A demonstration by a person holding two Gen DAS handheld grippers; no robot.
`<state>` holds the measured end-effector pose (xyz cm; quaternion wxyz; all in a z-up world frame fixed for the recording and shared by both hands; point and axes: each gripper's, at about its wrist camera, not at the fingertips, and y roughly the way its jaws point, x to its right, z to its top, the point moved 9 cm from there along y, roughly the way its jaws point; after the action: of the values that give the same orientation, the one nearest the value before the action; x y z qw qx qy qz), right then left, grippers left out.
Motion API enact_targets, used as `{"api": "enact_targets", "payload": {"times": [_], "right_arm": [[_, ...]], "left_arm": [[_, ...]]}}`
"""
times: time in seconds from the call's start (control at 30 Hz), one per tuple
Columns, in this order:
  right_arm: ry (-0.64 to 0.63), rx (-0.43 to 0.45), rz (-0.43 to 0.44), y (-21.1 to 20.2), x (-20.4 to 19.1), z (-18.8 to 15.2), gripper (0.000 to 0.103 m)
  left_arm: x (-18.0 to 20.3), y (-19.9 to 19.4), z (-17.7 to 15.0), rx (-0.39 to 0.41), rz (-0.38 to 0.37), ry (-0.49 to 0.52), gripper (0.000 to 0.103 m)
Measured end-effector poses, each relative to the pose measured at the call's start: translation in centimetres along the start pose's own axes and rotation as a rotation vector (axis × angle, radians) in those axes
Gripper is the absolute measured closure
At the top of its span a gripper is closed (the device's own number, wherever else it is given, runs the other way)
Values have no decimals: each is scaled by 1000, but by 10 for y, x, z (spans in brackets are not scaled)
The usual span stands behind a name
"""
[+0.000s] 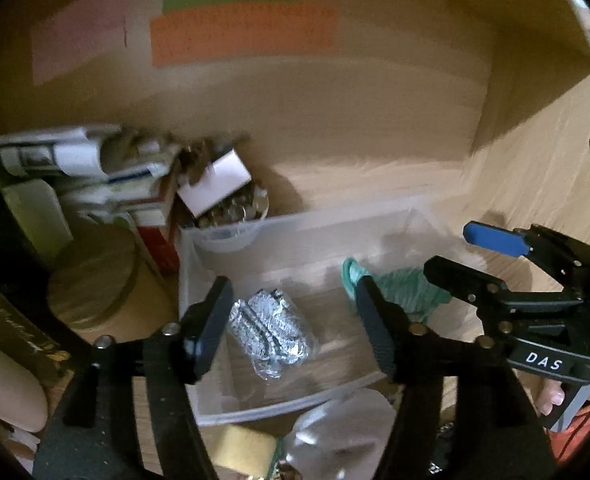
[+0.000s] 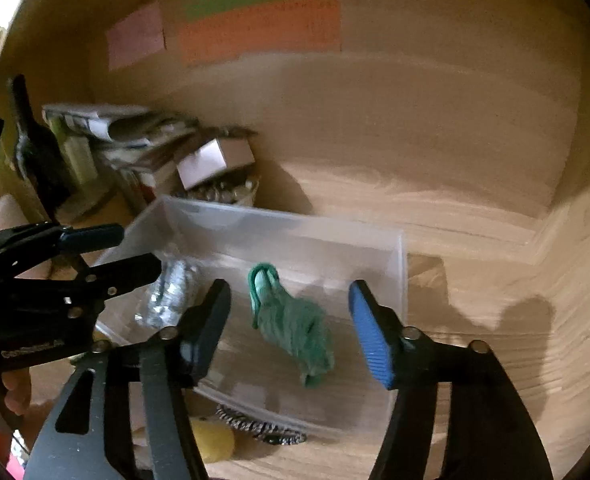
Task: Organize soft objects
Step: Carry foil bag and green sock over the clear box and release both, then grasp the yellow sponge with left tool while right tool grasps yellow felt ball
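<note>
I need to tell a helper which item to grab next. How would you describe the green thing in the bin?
Find the clear plastic bin on the wooden shelf. Two things lie inside: on the right, the green yarn bundle with a looped end; on the left, a silvery foil-like packet. Only the yarn is green, soft and stringy.

The writing on the orange paper on the far wall is too blurred to read. The stacked papers at far left smear together. A yellow soft object near the clear bin is partly hidden behind a finger.
</note>
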<state>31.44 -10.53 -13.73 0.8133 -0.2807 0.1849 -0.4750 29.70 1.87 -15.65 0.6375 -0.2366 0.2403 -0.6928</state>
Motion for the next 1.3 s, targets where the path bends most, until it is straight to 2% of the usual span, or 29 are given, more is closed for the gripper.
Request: {"api": "enact_targets", "payload": {"times": [0.03, 0.17, 0.3, 0.43, 0.53, 0.83, 0.9, 1.0, 1.17, 1.3], "right_arm": [[2, 13, -1, -5, 0, 1, 42], [2, 56, 1, -28, -1, 1, 41], [-18, 109, 0, -52, -8, -1, 32], [-31, 134, 23, -67, -18, -8, 25], [-33, 136, 25, -72, -24, -18, 24], [-2, 24, 61, -59, -30, -63, 24], [8, -14, 72, -53, -31, -74, 24], [15, -52, 90, -44, -37, -87, 24], [8, -100, 108, -30, -45, -102, 25], [4, -137, 113, -19, -50, -108, 36]], "left_arm": [[0, -5, 2, 16, 2, 2, 34], [0, -30, 5, 77, 8, 10, 18], [-9, -46, -3, 106, 15, -19, 4], [-19, -53, -17, 99, 26, -49, 3], [-26, -56, -32, 87, 45, -59, 3], [-47, -36, -84, -29, 52, -121, 3], [-47, -32, -94, -48, 56, -122, 6], [-47, -25, -105, -79, 51, -112, 20], [-41, -13, -116, -125, 40, -90, 33], [-39, -8, -116, -125, 27, -88, 44]]}}
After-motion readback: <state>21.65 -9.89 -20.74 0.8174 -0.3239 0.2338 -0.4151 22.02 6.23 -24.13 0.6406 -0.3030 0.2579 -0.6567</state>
